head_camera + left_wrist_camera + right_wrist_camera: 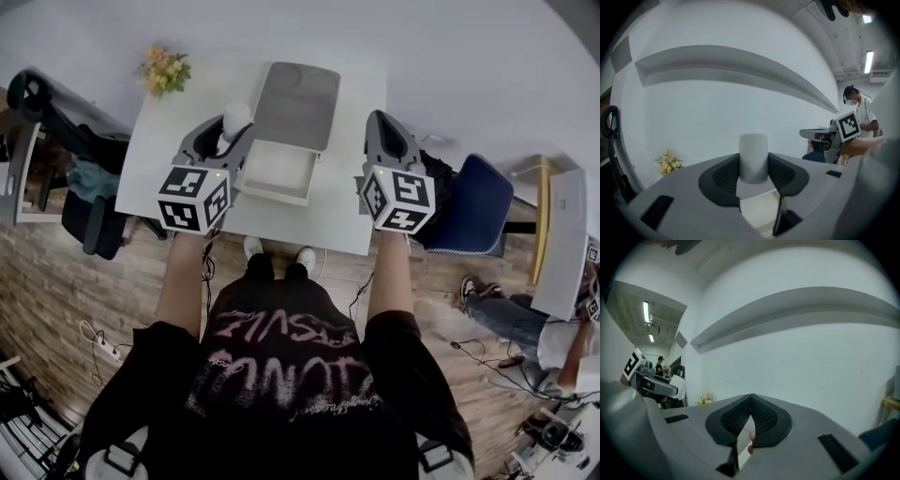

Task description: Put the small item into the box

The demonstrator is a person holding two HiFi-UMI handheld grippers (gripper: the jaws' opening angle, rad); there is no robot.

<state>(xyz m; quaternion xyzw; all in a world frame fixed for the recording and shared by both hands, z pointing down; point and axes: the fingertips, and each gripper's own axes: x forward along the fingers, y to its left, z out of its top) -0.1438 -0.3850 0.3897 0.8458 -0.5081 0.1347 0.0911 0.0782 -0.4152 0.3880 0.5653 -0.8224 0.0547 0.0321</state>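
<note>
The small item is a white cylinder [235, 116], standing upright between the jaws of my left gripper [228, 141], which is shut on it. In the left gripper view the cylinder [753, 157] fills the gap between the dark pads [723, 177]. The box [272, 195] is a shallow white tray on the white table [169, 141], just right of the left gripper, with its grey lid [298, 105] swung open at the far side. My right gripper [382, 122] hovers right of the box, shut with nothing in it; its tips [751, 401] meet.
A small bunch of yellow flowers [164, 70] sits at the table's far left corner. A black chair [84, 178] stands left of the table and a blue chair [473, 206] right of it. Another person [562, 328] sits at the far right on the wooden floor.
</note>
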